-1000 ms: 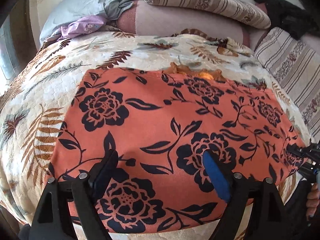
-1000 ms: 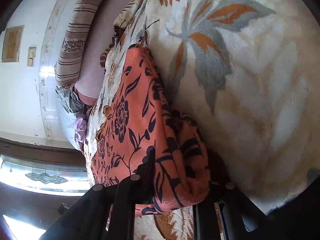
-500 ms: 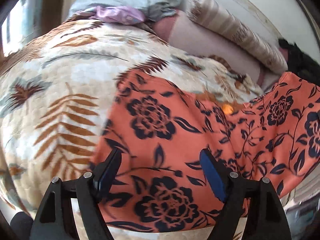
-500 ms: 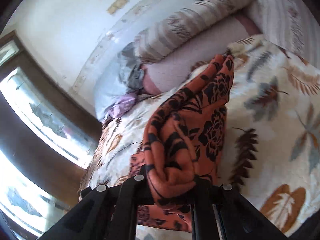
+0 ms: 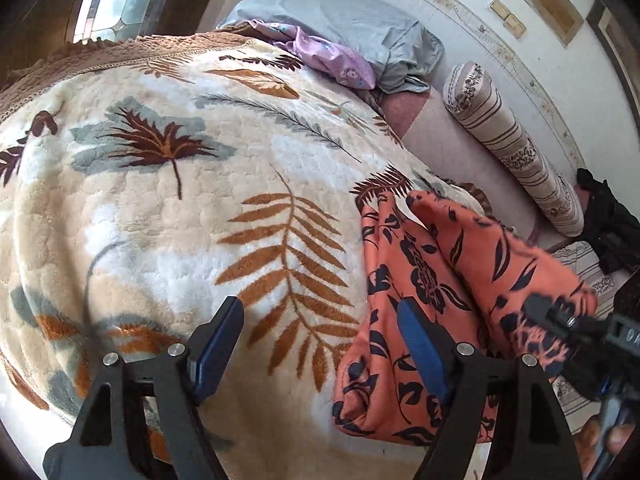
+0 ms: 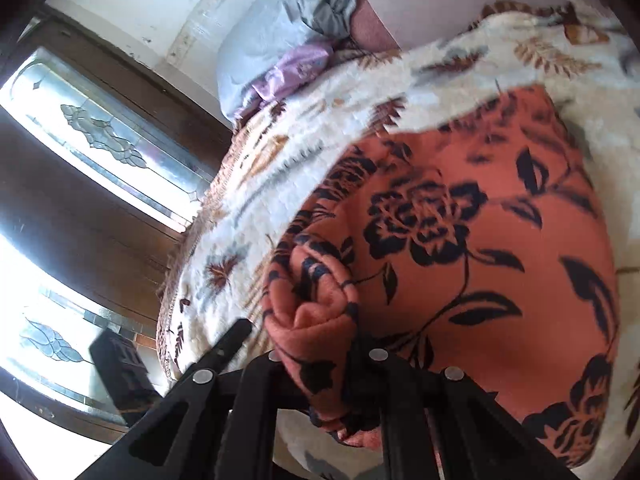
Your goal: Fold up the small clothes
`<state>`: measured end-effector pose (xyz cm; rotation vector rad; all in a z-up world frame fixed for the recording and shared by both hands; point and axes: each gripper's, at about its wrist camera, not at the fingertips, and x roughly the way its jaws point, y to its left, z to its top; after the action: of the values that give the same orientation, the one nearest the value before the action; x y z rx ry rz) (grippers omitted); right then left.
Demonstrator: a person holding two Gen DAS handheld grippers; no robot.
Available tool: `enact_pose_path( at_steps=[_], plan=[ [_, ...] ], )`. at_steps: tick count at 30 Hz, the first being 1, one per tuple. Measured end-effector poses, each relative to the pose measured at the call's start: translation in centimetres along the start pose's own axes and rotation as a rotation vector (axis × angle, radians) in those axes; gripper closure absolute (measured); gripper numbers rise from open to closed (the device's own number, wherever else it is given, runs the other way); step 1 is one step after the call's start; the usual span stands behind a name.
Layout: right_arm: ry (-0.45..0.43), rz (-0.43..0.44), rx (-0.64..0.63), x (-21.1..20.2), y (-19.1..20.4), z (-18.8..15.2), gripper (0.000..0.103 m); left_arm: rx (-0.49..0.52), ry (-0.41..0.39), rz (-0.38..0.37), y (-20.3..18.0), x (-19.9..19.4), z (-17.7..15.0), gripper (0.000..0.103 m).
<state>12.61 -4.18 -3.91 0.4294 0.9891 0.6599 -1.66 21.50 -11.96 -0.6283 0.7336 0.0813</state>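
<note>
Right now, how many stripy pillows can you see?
2. One long striped bolster lies along the wall; another striped cushion peeks out behind the orange cloth. More may be hidden.

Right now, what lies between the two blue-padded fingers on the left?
Only the leaf-print blanket, bare in the left wrist view; the orange floral garment lies right of them.

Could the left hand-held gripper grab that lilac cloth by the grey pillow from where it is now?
Probably yes, after a long reach. The left hand-held gripper is open and empty, and only bare blanket lies between it and the lilac cloth.
</note>
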Motion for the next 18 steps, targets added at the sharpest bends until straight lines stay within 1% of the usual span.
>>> enact_pose_path(
  at_steps=[2,3,4,5,7,8,9,11,13,14,15,18],
  plan=[
    [-0.022,0.003,-0.054,-0.9,1.2,0.2,0.093,-0.003,-0.009,-0.034,-0.1,-0.6,0.1,0.024],
    [-0.011,0.005,-0.063,-0.4,1.2,-0.3,0.093,-0.017,-0.013,-0.070,0.0,-1.0,0.3,0.024],
    [0.017,0.006,-0.059,0.5,0.7,-1.1,0.093,-0.050,-0.013,-0.118,0.2,-1.4,0.5,0.024],
    [0.057,0.007,-0.049,1.9,0.1,-2.4,0.090,-0.089,0.003,-0.169,0.4,-1.4,0.9,0.023],
    [0.136,-0.010,0.009,4.7,-2.2,-4.8,0.090,-0.126,0.084,-0.274,-0.2,-0.6,1.4,0.023],
    [0.137,0.021,0.043,5.2,-3.3,-5.7,0.089,-0.125,0.134,-0.319,-0.8,0.1,1.6,0.023],
    [0.111,0.047,0.066,5.1,-3.8,-6.0,0.089,-0.112,0.167,-0.319,-1.6,0.8,2.0,0.023],
    [0.094,0.057,0.078,4.5,-3.7,-5.6,0.090,-0.055,0.209,-0.308,-3.4,2.1,2.8,0.023],
    [0.086,0.055,0.040,4.1,-3.1,-5.1,0.090,-0.062,0.248,-0.334,-4.6,3.7,3.7,0.023],
    [0.082,0.056,0.032,3.9,-2.9,-5.0,0.090,-0.070,0.283,-0.355,-5.1,4.7,4.1,0.023],
    [0.079,0.063,0.034,3.7,-2.9,-4.9,0.090,-0.078,0.311,-0.357,-5.6,5.6,4.4,0.023],
    [0.064,0.082,0.040,3.4,-3.1,-5.4,0.089,-0.054,0.358,-0.319,-7.1,7.6,5.1,0.023]
  ],
)
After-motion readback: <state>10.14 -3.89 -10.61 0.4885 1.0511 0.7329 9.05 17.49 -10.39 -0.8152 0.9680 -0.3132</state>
